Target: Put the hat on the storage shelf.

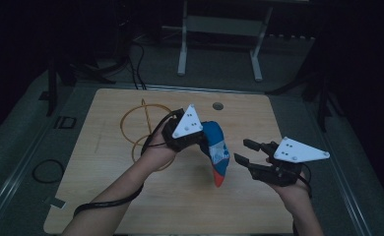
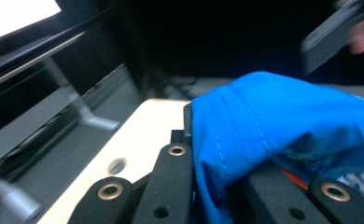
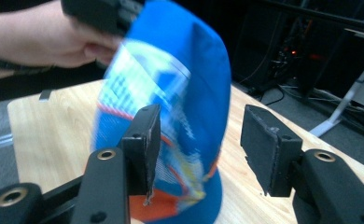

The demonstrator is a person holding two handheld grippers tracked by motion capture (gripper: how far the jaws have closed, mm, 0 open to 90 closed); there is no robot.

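Left tool point(image 1: 203, 133) clamped on blue cap point(image 1: 216, 151); right tool point(image 1: 243, 151) wide open.

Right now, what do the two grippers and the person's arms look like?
Both the left gripper and the right gripper are black, with blocky two-jaw fronts, brass-ringed holes on the jaw arms and a pale three-cornered plate with small dots on top. A black cable trails from each; the left one runs along the forearm. The forearms are bare, with no sleeves in view.

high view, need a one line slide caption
Left gripper holds a blue cap above the table; open right gripper waits beside it.
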